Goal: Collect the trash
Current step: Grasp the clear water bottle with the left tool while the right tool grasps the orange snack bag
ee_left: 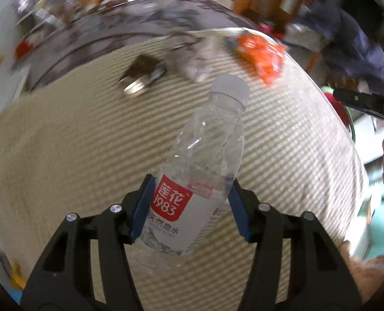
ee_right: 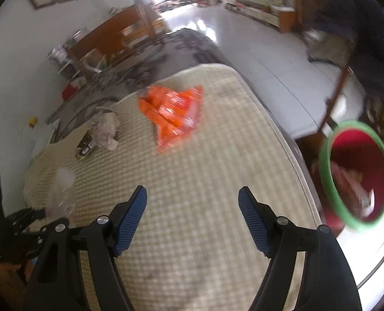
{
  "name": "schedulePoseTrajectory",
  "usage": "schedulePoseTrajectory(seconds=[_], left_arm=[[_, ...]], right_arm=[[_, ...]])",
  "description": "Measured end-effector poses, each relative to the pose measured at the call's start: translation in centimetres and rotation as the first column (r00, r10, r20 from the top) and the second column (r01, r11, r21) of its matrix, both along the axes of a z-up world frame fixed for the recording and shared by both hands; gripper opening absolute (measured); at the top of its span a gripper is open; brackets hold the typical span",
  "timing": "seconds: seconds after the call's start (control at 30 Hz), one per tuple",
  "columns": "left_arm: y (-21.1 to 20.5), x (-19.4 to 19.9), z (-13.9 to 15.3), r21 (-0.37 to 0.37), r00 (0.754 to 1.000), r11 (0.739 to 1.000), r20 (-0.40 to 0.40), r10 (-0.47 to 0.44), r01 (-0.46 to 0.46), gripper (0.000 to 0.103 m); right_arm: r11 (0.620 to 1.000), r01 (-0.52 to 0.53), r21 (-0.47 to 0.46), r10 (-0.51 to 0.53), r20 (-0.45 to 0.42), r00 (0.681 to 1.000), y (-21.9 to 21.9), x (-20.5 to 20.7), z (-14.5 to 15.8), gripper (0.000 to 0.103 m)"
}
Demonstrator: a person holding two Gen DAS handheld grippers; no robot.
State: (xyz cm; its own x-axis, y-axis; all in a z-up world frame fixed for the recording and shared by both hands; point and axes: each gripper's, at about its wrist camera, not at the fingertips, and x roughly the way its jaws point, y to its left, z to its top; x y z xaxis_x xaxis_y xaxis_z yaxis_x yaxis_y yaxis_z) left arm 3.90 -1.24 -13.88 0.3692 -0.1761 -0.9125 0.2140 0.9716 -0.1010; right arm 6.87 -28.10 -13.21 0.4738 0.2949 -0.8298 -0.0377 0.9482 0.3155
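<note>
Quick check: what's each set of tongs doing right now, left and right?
Left tongs: closed on the clear water bottle, lifted off the woven mat.
Right tongs: open, holding nothing, above the mat.

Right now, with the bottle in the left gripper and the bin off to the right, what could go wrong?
1. The left gripper holds the clear bottle low on its label, so the tilted, slippery body may pivot or slip.
2. The bin stands beyond the table edge, so a short release may drop the bottle on the floor.
3. The open right gripper sits between bottle and bin; the two could collide.
</note>
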Motion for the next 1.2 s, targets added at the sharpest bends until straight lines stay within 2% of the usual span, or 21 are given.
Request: schedulePoseTrajectory(seconds=[0.07,0.1,0.17,0.33,0.53,0.6,0.63,0.67,0.7,0.77,0.83,1.0,1.2], left_arm=[[1.5,-0.5,-0.2,-0.060,0.994,0.993,-0.026,0.103,-0.105,0.054],[2.2,-0.9,-0.5,-0.097,0.987,0.983,-0.050,0.153,-0.157,0.054],[2.7,-1.3,-0.6,-0.114,0.980,0.974,-0.063,0.189,-0.195,0.054],[2.3,-1.3,-1.1,-0.101,0.979,0.975,-0.072,0.191,-0.198,0.053],[1.8,-1.2,-1.2,-0.121,0.979,0.972,-0.076,0.192,-0.200,0.053],[1.6,-1.2,-1.2,-0.122,0.979,0.973,-0.076,0.187,-0.196,0.053],[1.5,-1.3,-1.2,-0.122,0.980,0.973,-0.075,0.186,-0.194,0.053],[1.5,-1.3,-1.2,-0.121,0.980,0.974,-0.074,0.184,-0.192,0.053],[1.4,-1.4,-1.2,-0.120,0.980,0.974,-0.075,0.183,-0.191,0.053],[1.4,-1.5,-1.4,-0.114,0.980,0.975,-0.079,0.182,-0.190,0.057],[1.4,-1.5,-1.6,-0.108,0.979,0.975,-0.086,0.185,-0.194,0.062],[1.0,-1.3,-2.0,-0.103,0.981,0.978,-0.089,0.171,-0.180,0.064],[0.6,-1.3,-2.4,-0.100,0.985,0.982,-0.090,0.150,-0.158,0.070]], right_arm=[[0.999,-0.040,-0.028,0.040,0.015,0.999,1.0,2.2,0.2,0.073],[0.997,-0.062,-0.048,0.063,0.022,0.998,1.7,3.5,0.1,0.078],[0.992,-0.098,-0.084,0.100,0.020,0.995,2.8,5.8,-0.2,0.080],[0.977,-0.170,-0.130,0.166,-0.040,0.985,5.1,11.1,-1.9,0.080],[0.944,-0.220,-0.247,0.200,-0.102,0.974,6.6,14.6,-4.3,0.083],[0.934,-0.243,-0.263,0.215,-0.131,0.968,6.7,15.2,-5.2,0.079],[0.930,-0.252,-0.267,0.220,-0.144,0.965,6.6,15.2,-5.6,0.063],[0.929,-0.258,-0.265,0.223,-0.157,0.962,6.6,15.2,-5.8,0.040],[0.931,-0.260,-0.256,0.222,-0.169,0.960,6.3,15.1,-6.0,0.033],[0.939,-0.253,-0.233,0.223,-0.145,0.964,5.9,14.4,-5.6,0.028],[0.946,-0.247,-0.210,0.225,-0.124,0.966,5.6,13.6,-5.0,0.027],[0.952,-0.255,-0.171,0.245,-0.079,0.966,4.7,10.5,-3.3,0.027],[0.943,-0.310,-0.120,0.304,-0.064,0.951,5.5,3.8,-2.4,0.027]])
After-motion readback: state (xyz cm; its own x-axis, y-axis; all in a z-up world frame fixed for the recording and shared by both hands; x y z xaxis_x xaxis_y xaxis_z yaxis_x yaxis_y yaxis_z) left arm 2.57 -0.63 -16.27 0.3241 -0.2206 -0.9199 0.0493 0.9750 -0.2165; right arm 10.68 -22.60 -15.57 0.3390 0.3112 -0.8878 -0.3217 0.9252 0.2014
